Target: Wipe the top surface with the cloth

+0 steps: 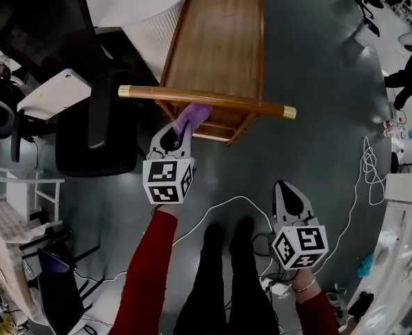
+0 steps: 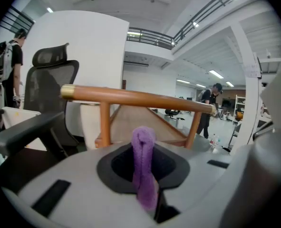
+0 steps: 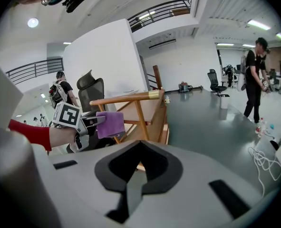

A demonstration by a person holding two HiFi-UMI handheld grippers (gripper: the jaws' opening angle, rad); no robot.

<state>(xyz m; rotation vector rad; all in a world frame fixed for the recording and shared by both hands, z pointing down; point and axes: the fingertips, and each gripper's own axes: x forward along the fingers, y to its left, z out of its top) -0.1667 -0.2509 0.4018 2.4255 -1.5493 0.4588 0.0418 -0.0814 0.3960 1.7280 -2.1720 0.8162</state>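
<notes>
Here the left gripper point(image 1: 178, 132) is clamped on a purple cloth point(image 1: 194, 114), which sticks out between its jaws close to the handle rail point(image 1: 212, 102) of a wooden cart. The cloth is held in the air, short of the cart's flat top point(image 1: 219, 40) beyond the rail. The right gripper point(image 1: 285, 189) sits well apart, nearer the person, with its jaws together and nothing between them.

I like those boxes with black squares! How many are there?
2. One cube sits on the left gripper, which holds the purple cloth. The other sits on the right gripper, lower and empty. None seems hidden.
</notes>
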